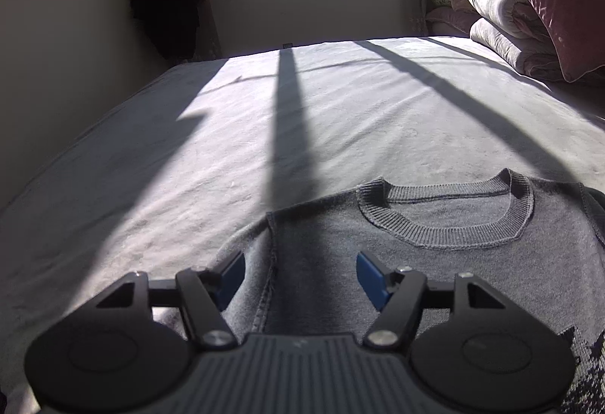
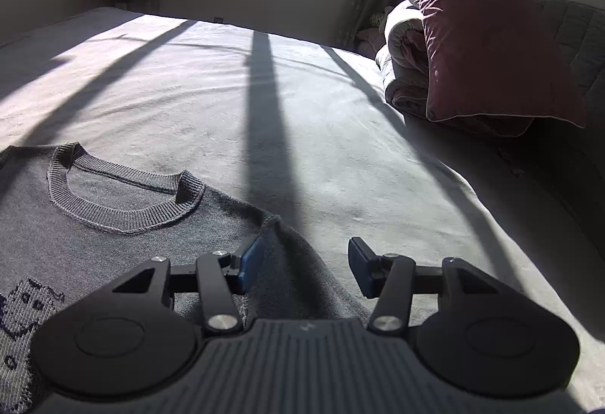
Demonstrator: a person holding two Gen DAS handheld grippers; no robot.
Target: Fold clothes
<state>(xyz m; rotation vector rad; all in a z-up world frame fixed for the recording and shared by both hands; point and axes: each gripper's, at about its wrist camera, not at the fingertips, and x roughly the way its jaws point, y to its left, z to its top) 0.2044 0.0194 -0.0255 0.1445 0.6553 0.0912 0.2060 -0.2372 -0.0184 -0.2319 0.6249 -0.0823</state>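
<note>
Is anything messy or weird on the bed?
Nothing stands out. The grey sweater lies flat on the bed with its collar neat. The left gripper and right gripper are open over its shoulders. The folded quilt and pillow sit tidily at the side.

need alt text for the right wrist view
An open right gripper hovers over the shoulder of a grey sweater lying flat, collar up, on a sunlit bed. A folded quilt and a pink pillow sit at the bed's right edge.
</note>
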